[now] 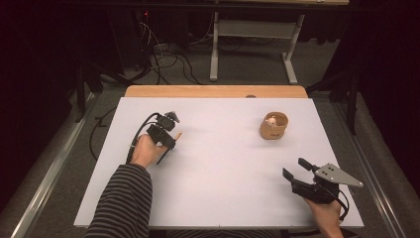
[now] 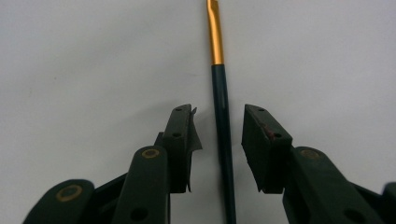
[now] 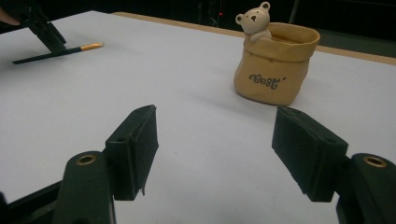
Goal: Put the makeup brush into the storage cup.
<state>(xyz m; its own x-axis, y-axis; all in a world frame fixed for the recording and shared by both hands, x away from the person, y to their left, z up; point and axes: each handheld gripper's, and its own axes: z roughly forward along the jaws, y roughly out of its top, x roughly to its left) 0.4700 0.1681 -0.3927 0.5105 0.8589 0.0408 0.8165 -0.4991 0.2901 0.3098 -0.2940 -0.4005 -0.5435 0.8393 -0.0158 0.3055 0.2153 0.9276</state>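
A thin stick with a dark green shaft and a gold end (image 2: 219, 93) lies flat on the white table top (image 1: 223, 168). My left gripper (image 2: 218, 112) points down over it. The shaft runs between the two pads with a gap on each side, so the gripper is open. From above, the left gripper (image 1: 171, 140) sits at the table's left and the stick's gold tip (image 1: 178, 134) pokes out beside it. My right gripper (image 1: 294, 167) rests open and empty near the front right corner. In the right gripper view its pads (image 3: 133, 149) face a tan sack-shaped pot (image 3: 275, 65) with a small bear figure on its rim.
The tan pot (image 1: 274, 126) stands at the back right of the table. A wooden strip (image 1: 215, 91) runs along the far edge. Beyond it are a desk frame (image 1: 250, 34) and cables on the floor.
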